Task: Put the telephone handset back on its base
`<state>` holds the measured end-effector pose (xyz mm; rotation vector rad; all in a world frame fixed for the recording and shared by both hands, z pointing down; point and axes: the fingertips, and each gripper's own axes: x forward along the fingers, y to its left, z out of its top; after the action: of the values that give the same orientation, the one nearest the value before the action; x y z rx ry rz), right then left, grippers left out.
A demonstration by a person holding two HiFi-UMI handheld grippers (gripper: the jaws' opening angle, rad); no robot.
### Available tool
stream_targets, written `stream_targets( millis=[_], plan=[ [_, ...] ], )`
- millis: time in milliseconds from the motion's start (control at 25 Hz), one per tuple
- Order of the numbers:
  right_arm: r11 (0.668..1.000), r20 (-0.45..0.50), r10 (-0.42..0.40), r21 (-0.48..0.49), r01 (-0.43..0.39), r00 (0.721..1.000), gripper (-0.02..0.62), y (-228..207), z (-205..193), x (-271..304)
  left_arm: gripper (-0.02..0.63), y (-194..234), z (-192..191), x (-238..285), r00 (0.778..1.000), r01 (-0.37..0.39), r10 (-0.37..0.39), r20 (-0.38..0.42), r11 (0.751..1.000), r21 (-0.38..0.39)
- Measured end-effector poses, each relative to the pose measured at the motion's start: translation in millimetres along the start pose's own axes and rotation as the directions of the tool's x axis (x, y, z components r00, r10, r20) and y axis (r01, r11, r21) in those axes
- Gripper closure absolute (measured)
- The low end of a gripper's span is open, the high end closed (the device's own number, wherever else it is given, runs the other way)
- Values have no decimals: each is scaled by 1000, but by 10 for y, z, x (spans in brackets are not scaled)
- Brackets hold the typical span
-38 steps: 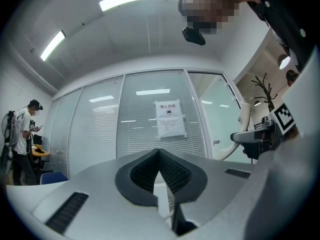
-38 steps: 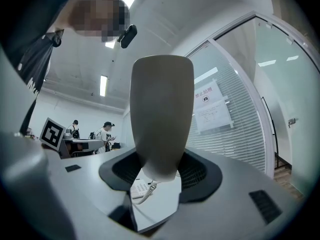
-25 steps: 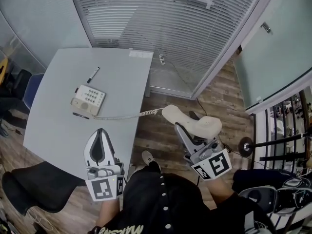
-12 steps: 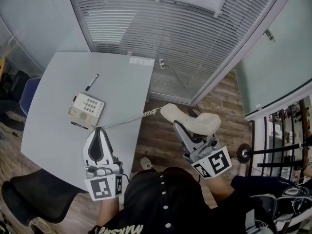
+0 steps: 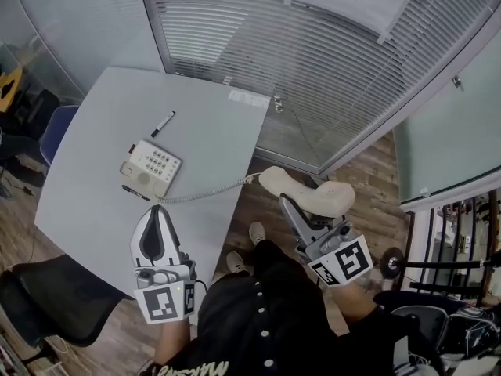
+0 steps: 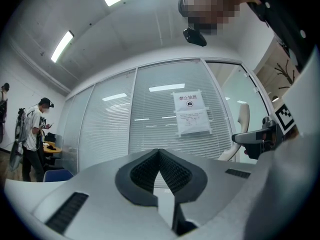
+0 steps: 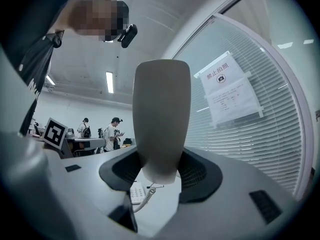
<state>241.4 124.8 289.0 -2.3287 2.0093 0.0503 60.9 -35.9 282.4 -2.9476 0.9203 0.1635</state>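
Note:
The beige telephone handset (image 5: 307,195) hangs in the air off the table's right side, over the wooden floor, with my right gripper (image 5: 301,210) shut on its middle. In the right gripper view the handset (image 7: 161,119) stands upright between the two pads. A coiled cord (image 5: 205,195) runs from it to the beige phone base (image 5: 150,167), which lies on the grey table (image 5: 94,202) to the left. My left gripper (image 5: 159,210) hovers over the table's near edge, just in front of the base. It is shut and empty, and its tips (image 6: 159,152) meet.
A black marker (image 5: 162,123) lies behind the base and a second pen (image 5: 135,193) in front of it. A black chair (image 5: 47,300) stands at the table's near left. Glass walls with blinds (image 5: 329,61) close the far side. The person's dark shirt (image 5: 258,327) fills the bottom.
The head view has swung a little, so the table and phone base sit slightly further right. Both grippers keep their pose and the handset stays held in the right one.

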Motion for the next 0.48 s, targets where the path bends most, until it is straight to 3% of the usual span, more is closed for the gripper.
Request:
stream_targets(
  millis=[200,480],
  plan=[
    [997,-2,78,16,-78,997,367,-55,-80,272,592,212,22,-62,993,-117,116,24,993,25],
    [977,-10,204,56,-204,979,367,-97,-156,818,592,483,220,-126,959,-280,275,72,957,71]
  ],
)
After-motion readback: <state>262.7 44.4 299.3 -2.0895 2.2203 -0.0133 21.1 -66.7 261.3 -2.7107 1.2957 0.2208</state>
